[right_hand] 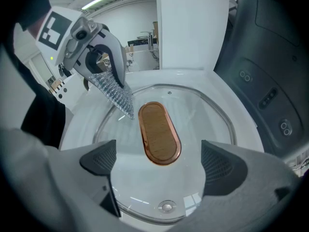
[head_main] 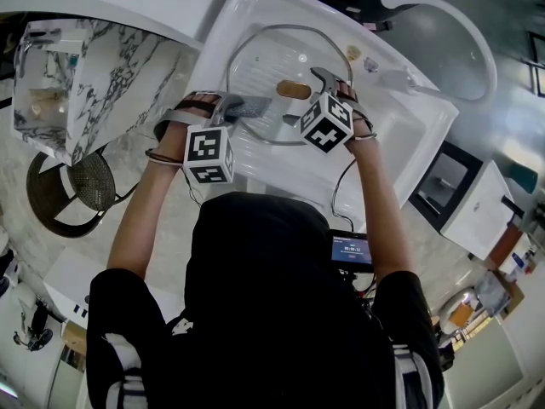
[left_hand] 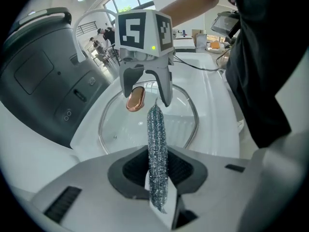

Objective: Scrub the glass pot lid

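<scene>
The lid (head_main: 260, 62) lies flat on the white surface (head_main: 387, 143), its oval handle (right_hand: 158, 132) up and at the centre. The left tool (left_hand: 158, 178) is pressed together on a strip of steel scrubber (left_hand: 156, 129), which sticks out straight ahead along the tool's own line. In the right gripper view, the scrubber's free end comes down onto or just over the glass, just beside the handle on the person's left; whether it presses the glass I cannot tell.

The right tool (right_hand: 161, 161) is spread wide with nothing pinched. It hangs over the handle, a jaw to each side. The handle's long axis runs away from this tool, so the jaws would shut across its narrow width.

The right tool is thus nearer the handle and looks best placed to steady the lid. The left one has bare glass ahead and to its side for rubbing. Scrubbing seems at or near its start.
</scene>
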Demonstrator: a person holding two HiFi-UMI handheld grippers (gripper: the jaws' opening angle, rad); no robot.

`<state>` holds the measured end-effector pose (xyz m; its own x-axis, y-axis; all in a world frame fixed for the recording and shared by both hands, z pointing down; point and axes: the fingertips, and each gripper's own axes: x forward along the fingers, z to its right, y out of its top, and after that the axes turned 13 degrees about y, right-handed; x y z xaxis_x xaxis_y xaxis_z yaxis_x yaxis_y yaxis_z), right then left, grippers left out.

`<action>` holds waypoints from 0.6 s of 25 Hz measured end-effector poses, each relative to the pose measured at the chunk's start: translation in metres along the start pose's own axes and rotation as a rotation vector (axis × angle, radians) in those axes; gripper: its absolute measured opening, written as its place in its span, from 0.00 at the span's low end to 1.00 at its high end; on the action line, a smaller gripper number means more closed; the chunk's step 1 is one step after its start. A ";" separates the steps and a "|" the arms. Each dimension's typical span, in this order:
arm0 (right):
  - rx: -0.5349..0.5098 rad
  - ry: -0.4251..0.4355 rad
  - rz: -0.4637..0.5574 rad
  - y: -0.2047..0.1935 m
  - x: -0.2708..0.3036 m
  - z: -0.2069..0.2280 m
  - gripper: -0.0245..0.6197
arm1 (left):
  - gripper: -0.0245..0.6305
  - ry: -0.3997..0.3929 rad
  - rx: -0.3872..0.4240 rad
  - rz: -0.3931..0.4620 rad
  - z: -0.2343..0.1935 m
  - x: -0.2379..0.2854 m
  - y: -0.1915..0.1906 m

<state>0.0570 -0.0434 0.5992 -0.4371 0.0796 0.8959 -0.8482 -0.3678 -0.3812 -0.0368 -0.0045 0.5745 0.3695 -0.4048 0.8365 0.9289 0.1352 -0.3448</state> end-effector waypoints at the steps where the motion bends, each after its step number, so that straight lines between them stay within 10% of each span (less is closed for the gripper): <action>1: 0.000 0.000 0.000 0.000 0.000 0.000 0.81 | 0.15 -0.022 -0.010 0.004 0.003 -0.002 0.000; 15: -0.001 -0.001 0.000 -0.001 -0.001 0.000 0.81 | 0.15 -0.333 -0.154 -0.010 0.021 -0.008 0.006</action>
<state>0.0577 -0.0432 0.5988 -0.4367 0.0789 0.8961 -0.8487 -0.3666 -0.3813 -0.0341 0.0186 0.5748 0.3718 -0.0850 0.9244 0.9272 -0.0151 -0.3743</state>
